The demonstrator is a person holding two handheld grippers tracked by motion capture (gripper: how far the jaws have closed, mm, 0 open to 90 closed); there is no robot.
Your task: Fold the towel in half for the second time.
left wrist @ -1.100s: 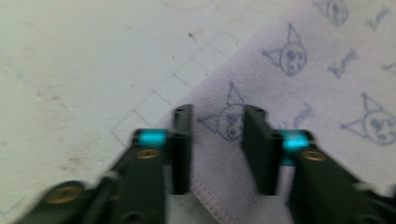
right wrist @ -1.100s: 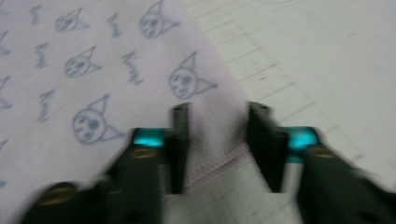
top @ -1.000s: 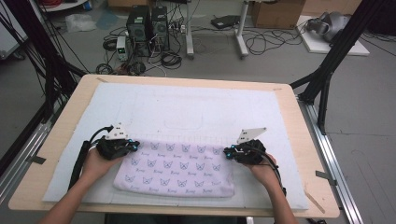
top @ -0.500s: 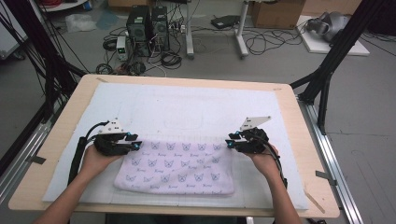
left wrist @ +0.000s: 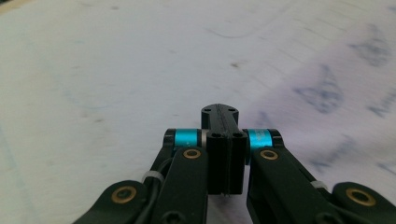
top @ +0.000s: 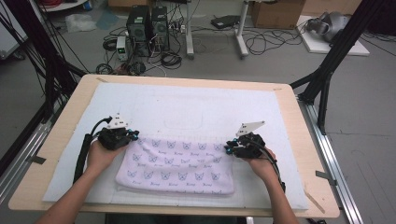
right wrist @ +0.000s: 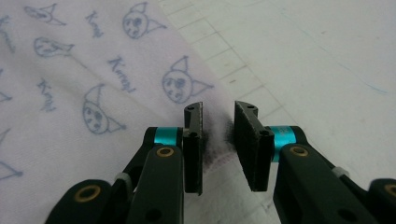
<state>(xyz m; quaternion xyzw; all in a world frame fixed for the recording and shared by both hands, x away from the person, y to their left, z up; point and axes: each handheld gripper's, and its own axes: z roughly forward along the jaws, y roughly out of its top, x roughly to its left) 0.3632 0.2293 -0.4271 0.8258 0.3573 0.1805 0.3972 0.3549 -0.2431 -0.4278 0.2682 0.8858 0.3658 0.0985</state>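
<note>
Lilac cloth (top: 175, 165) with a cat-face print lies folded near the front edge of the worktop (top: 308, 140), on the white mat (top: 196, 105) that covers most of it. It reads as a flat oblong with at least one more layer showing under the front edge, so some folding is already done.

Left gripper (top: 134, 136) sits at the cloth's far left corner. In the left gripper view its jaws stand pressed together, having just closed. Whether any cloth is pinched between them I cannot tell; the printed fabric lies just to the right of the tips.

Right gripper (top: 229, 148) sits at the far right corner. In the right gripper view the jaws stand a little apart, having just been closing, and the cloth's hemmed corner lies in the gap. The pads do not look to be pressing it yet.

Judgement: mid-task, at the grasp for the next fold. Both far corners are approached, but the right grip is not secured. Left to do: pinch both corners, carry the far edge over, lay it flat.
</note>
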